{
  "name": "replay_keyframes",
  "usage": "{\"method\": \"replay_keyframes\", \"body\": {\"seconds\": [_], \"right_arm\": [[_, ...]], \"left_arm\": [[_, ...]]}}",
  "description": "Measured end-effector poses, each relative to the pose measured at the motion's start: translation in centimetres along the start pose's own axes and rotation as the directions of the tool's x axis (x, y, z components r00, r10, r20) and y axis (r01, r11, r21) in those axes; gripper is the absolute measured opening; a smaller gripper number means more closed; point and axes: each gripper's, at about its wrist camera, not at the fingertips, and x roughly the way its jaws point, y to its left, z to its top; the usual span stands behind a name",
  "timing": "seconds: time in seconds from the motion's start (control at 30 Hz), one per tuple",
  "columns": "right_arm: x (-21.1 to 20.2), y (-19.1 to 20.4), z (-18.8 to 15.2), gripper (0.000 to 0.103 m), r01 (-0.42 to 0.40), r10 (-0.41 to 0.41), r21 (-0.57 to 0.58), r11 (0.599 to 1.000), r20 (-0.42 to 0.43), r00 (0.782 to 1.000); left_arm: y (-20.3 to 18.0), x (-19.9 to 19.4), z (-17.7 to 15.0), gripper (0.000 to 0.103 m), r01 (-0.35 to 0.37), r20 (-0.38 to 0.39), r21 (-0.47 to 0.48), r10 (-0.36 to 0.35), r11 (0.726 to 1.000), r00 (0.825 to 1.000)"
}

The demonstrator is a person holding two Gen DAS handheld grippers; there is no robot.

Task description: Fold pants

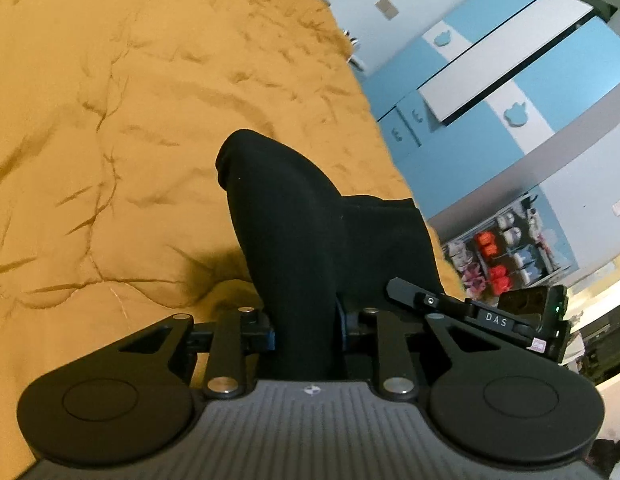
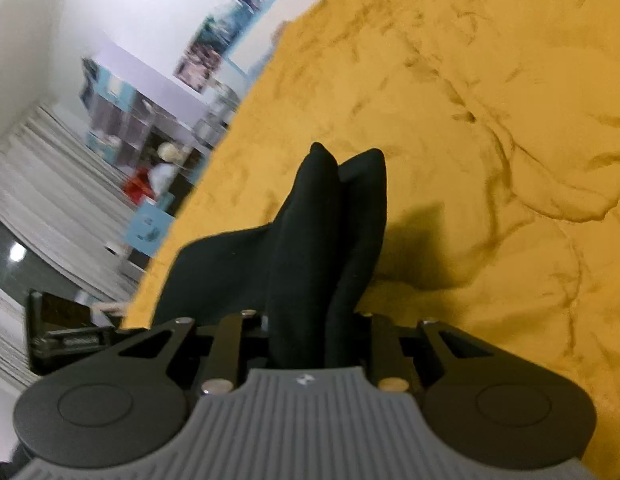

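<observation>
**Both grippers clamped on the black pants, edge lifted off the bed**

Nearest the lens in the left wrist view, the left gripper (image 1: pixel 306 328) is clenched on a thick bunch of black cloth; the fabric fills the gap between its jaws and runs up and away from them. The right gripper (image 2: pixel 313 332) shows the same thing in its own view — two rolled ridges of dark fabric pinched between its jaws. Neither gripper is released.

Just past the fingers, the pants (image 1: pixel 294 220) rise as a hump above the bedspread, with a flatter panel spreading toward the other gripper, whose black body (image 1: pixel 489 316) sits just beside the cloth at the right of the left view. In the right view the fabric (image 2: pixel 329 220) peaks in two points and throws a shadow onto the cover, so that part looks held clear of the surface. How much of the garment still lies flat cannot be told; most of it is hidden under the grippers.

Beyond, the mustard bedspread (image 1: pixel 130 120) stretches out, rumpled and bare. Farther still stand blue-and-white cupboards (image 1: pixel 509 80) and a shelf of small objects (image 1: pixel 505 256).

The step in hand reads as the start of a fold: one edge gripped at two spots and raised. The next move calls for carrying both grips together across the bed, level with each other, keeping the cloth taut between them, then laying the edge down squarely before letting go.
</observation>
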Motion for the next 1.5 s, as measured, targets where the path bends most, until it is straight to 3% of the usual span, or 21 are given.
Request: {"method": "replay_keyframes", "body": {"seconds": [0.13, 0.4, 0.6, 0.8, 1.0, 1.2, 1.5], "right_arm": [[-2.7, 2.7, -1.0, 0.018, -0.032, 0.033, -0.006, 0.999, 0.047, 0.998], [-9.1, 8.4, -7.7, 0.018, -0.068, 0.065, 0.031, 0.997, 0.096, 0.993], [-16.7, 13.1, -12.2, 0.018, -0.02, 0.018, 0.022, 1.0, 0.114, 0.993], [-25.9, 15.8, -15.8, 0.018, 0.075, -0.078, 0.022, 0.997, 0.167, 0.983], [-30.5, 14.7, -17.9, 0.018, 0.182, -0.187, 0.044, 0.982, 0.15, 0.971], [-32.0, 12.2, -16.2, 0.018, 0.222, -0.229, 0.067, 0.973, 0.13, 0.965], [-31.9, 7.7, -6.0, 0.018, 0.275, -0.276, 0.031, 0.961, 0.139, 0.951]], "left_arm": [[-1.1, -2.7, -0.9, 0.028, 0.033, 0.013, -0.024, -0.032, 0.999, 0.999], [-2.8, -8.4, -5.1, 0.028, 0.087, -0.004, -0.029, -0.088, 0.996, 0.996], [-6.2, -11.0, -8.6, 0.028, 0.158, -0.04, 0.018, -0.157, 0.987, 0.987], [-10.1, -9.5, -10.8, 0.028, 0.277, -0.104, 0.064, -0.27, 0.959, 0.957], [-11.9, -5.0, -12.2, 0.028, 0.304, -0.208, 0.051, -0.287, 0.951, 0.935], [-14.2, -1.8, -11.1, 0.028, 0.285, -0.24, 0.074, -0.26, 0.956, 0.935], [-18.0, 4.1, -6.8, 0.028, 0.26, -0.242, 0.122, -0.225, 0.958, 0.944]]}}
